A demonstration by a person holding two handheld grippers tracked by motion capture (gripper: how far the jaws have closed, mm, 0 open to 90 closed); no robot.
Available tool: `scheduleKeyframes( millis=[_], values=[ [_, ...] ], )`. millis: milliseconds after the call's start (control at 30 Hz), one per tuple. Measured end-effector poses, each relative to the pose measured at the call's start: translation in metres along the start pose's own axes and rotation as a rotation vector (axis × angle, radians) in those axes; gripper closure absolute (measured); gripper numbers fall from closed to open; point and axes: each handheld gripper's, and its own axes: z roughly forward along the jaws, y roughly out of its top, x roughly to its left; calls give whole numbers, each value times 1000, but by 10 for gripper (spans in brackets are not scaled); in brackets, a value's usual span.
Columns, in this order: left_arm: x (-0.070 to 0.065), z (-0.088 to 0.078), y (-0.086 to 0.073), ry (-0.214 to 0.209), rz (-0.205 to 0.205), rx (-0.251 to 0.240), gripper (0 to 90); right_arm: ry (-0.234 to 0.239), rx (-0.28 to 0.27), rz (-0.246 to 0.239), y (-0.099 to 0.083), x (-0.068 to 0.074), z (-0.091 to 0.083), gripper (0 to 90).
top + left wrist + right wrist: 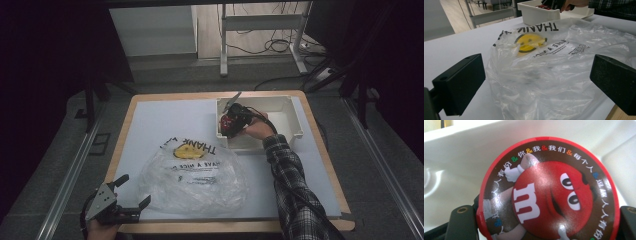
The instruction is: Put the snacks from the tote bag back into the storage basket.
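Note:
A clear plastic bag (195,182) with a yellow smiley face and black "THANK YOU" print lies crumpled on the white mat near the front edge. My left gripper (135,190) rests at the bag's left corner, open, its black jaws standing wide on either side of the bag (554,75) without touching it. My right gripper (227,125) is inside the white plastic bin (295,125) at the back right. It is shut on a round red-rimmed candy container (549,195) with a red cartoon candy face on its lid, whose edges sit between the two jaws.
The white mat (150,125) covers a wooden table top. The bin's front wall (536,12) stands just beyond the bag in the left gripper view. A checked sleeve (290,185) reaches across the right side of the mat. Table legs and cables lie on the floor behind.

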Motion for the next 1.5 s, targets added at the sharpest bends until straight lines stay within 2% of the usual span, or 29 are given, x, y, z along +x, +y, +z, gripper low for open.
scheduleKeyframes(
  millis=[533,767,1000,1500],
  values=[
    [0,1,0,-1,5,6,0,-11,-19,7,-2,0,0,247],
    [-1,1,0,-1,7,7,0,-3,-36,20,-1,1,0,165],
    [-1,1,0,-1,7,8,0,-6,-50,25,0,2,-2,126],
    [-1,1,0,0,7,9,0,-16,-62,21,1,7,-11,95]
  ],
)
